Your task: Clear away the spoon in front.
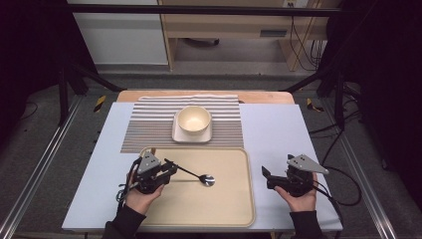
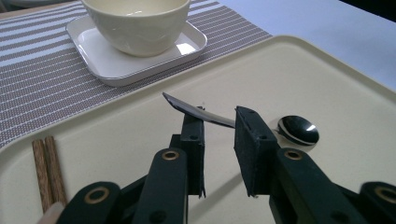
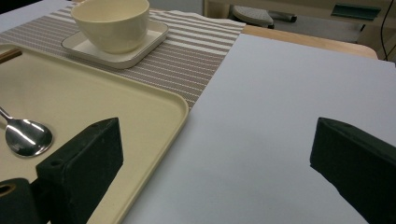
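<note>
A metal spoon [image 1: 206, 179] lies on the beige tray [image 1: 234, 209], bowl end to the right, its handle slanting up-left. My left gripper [image 1: 168, 170] sits at the handle end. In the left gripper view the spoon [image 2: 299, 130] has its handle across the tips of my left gripper [image 2: 219, 117]; the jaws stand apart with a clear gap and the pads do not press on it. My right gripper [image 1: 277, 167] rests over the pale table right of the tray, and in its own view the right gripper [image 3: 217, 135] is wide open with nothing between its jaws.
A cream bowl [image 1: 194, 119] stands on a small square plate [image 1: 178, 135] on a striped placemat [image 1: 149, 124] beyond the tray. Two brown chopsticks [image 2: 46, 170] lie at the tray's far left corner. Bare pale table [image 1: 278, 129] lies to the right.
</note>
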